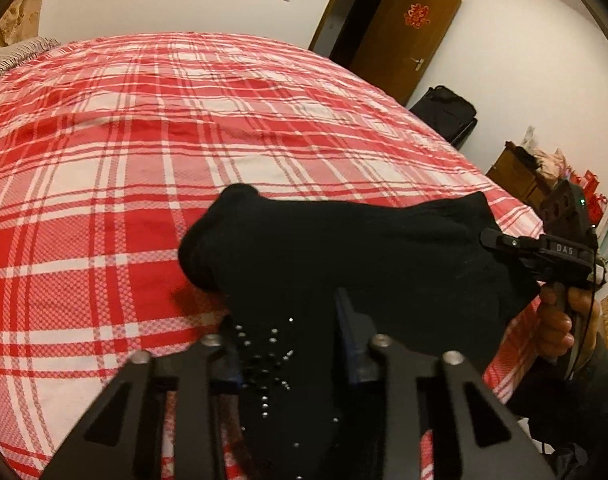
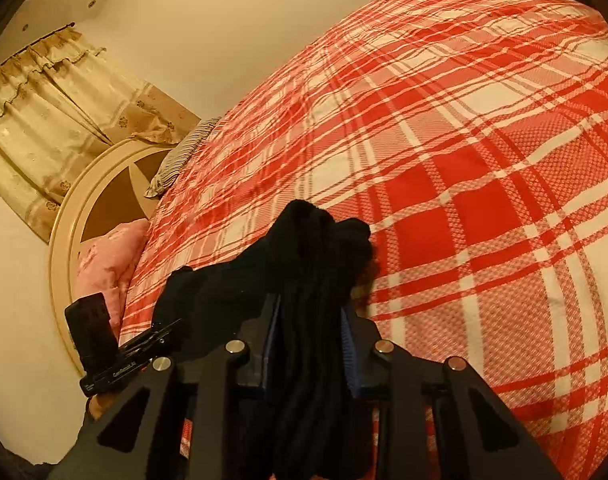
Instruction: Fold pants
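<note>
The black pants [image 1: 343, 240] lie bunched near the front edge of a bed with a red and white plaid sheet [image 1: 144, 140]. In the left wrist view my left gripper [image 1: 292, 344] is shut on a part of the cloth set with small shiny studs. My right gripper [image 1: 491, 238] grips the pants' right end there, held by a person's hand [image 1: 555, 320]. In the right wrist view the pants [image 2: 315, 240] rise in a crumpled heap, and my right gripper [image 2: 309, 340] is shut on a thick fold that fills the gap between its blue pads [image 2: 349, 352]. My left gripper [image 2: 160, 332] bites the cloth at lower left.
Past the bed's far right corner stand a brown door [image 1: 407, 36], a black suitcase [image 1: 447, 114] and a wooden cabinet [image 1: 515, 172]. A curved headboard [image 2: 64, 224], a pink pillow [image 2: 104, 264], a striped pillow [image 2: 184, 152] and curtains [image 2: 44, 120] are at the bed's head.
</note>
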Demonstrator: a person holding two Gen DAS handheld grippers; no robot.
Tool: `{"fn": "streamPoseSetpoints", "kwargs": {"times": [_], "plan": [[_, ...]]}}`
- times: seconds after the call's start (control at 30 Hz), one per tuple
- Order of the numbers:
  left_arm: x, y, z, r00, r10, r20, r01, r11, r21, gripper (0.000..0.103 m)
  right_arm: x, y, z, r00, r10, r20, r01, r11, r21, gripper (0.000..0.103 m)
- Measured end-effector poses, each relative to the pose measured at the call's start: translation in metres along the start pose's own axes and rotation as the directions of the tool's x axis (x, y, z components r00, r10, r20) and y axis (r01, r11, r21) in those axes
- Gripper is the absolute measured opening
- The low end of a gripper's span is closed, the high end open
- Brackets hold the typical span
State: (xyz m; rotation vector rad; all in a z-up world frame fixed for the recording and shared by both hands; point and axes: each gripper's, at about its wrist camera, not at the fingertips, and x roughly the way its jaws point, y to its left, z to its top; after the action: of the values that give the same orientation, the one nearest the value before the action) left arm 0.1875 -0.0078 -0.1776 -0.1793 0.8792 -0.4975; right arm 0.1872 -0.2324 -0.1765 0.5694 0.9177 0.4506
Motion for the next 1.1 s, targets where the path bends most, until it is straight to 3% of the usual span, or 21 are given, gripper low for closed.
{"fn": "streamPoseSetpoints", "kwargs": {"times": [0.27,0.53,0.9,1.1], "plan": [[-0.029,0.003,0.002,0.998,0.016,0.063,-0.016,1.0,-0.01,0.02,-0.002,0.051,0.013,1.0,0.002,-0.024,-0.006,0.991,-0.132,0.027],[-0.076,0.042,0.005,0.986,0.086,0.146,-0.075,0.994,-0.079,0.02,0.052,0.109,0.038,0.995,0.035,-0.097,-0.059,0.967,-0.248,0.027],[-0.136,0.114,0.002,0.942,0.264,0.209,-0.217,0.951,-0.221,0.019,0.157,0.205,0.057,0.959,0.099,-0.265,-0.198,0.904,-0.38,0.027],[-0.154,0.143,0.001,0.913,0.348,0.215,-0.29,0.921,-0.26,0.019,0.202,0.24,0.061,0.945,0.107,-0.31,-0.237,0.877,-0.419,0.027]]}}
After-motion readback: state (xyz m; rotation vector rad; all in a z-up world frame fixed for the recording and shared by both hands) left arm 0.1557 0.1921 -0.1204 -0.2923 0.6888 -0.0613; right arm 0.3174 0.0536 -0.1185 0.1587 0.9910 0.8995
